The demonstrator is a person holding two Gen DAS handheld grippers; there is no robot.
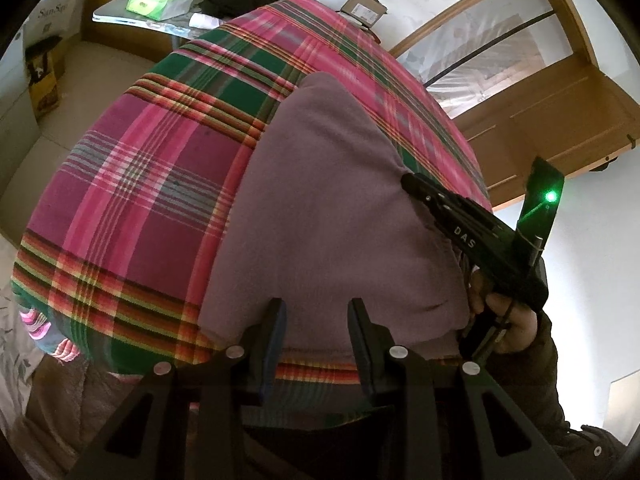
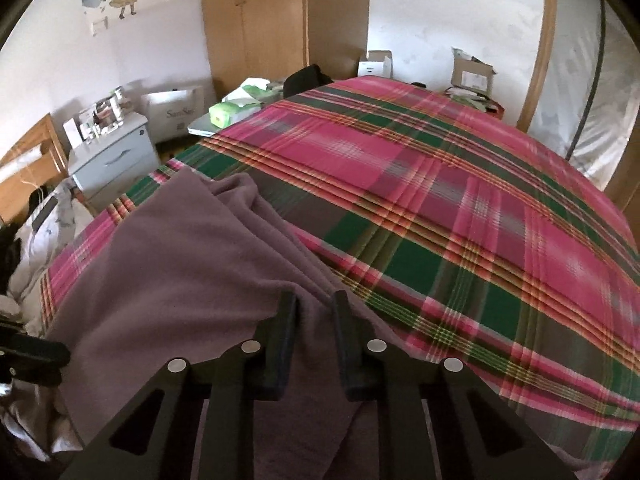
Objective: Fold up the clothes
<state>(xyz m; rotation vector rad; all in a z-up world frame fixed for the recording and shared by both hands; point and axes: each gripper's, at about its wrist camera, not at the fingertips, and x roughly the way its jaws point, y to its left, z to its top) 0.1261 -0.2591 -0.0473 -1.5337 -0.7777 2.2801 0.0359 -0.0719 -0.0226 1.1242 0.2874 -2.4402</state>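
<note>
Lying on the plaid bed [image 2: 460, 200], the mauve garment [image 2: 160, 272] is bunched between the right tongs [image 2: 315, 312], which pinch it; left tongs [image 1: 316, 320] stand spread above its near edge.

The bedspread [image 2: 460, 216] lies bare across its middle and far side, wide room for a hand. The garment [image 2: 168, 280] covers the near left part, its folds bunched up. Beyond the far edge, boxes [image 2: 472, 72] and a tissue pack [image 2: 226, 114] crowd close. A nightstand [image 2: 116, 160] stands off the left corner.
</note>
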